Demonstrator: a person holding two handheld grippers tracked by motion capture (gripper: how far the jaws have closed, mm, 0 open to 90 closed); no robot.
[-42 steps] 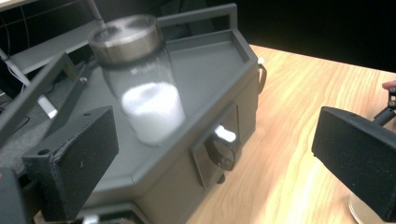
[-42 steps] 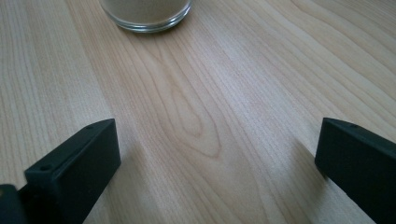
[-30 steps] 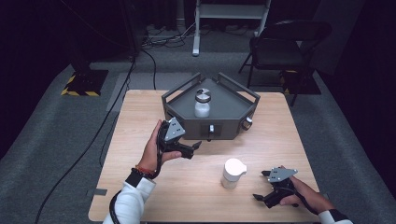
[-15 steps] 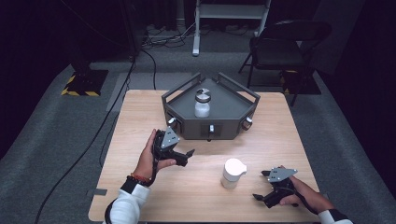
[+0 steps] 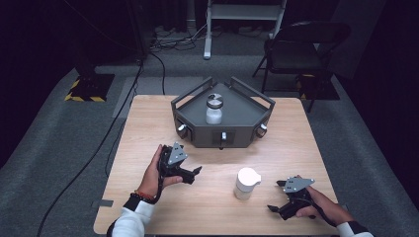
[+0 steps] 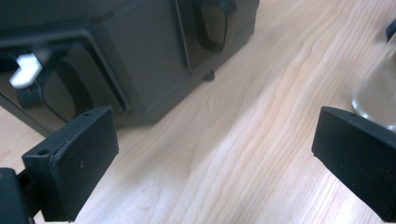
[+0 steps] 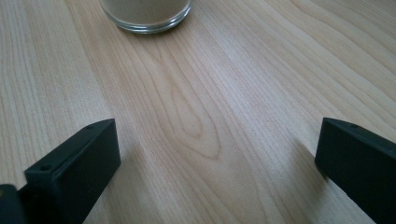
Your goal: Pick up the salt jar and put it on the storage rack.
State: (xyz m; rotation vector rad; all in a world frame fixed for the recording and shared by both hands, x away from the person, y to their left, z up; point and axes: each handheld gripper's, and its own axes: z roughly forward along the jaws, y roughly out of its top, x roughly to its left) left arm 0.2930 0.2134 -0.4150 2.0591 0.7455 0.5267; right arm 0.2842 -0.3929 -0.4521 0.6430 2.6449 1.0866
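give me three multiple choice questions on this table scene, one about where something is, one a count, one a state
1. Where does the lidded jar stand?
A. on the dark tray
B. on the bare table beside the right claw
C. in the left claw

2. How many knobs show on the tray's front faces in the high view?
A. one
B. three
C. five

3. How does the left claw stand?
A. shut on the white cup
B. shut on nothing
C. open, holding nothing

Answers:
1. A, the jar sits in the middle of the tray at the far side of the table.
2. B, one knob on each of the three front faces.
3. C, the left gripper view shows its jaws wide apart with only wood between them; the white cup stands apart, between it and the right claw.
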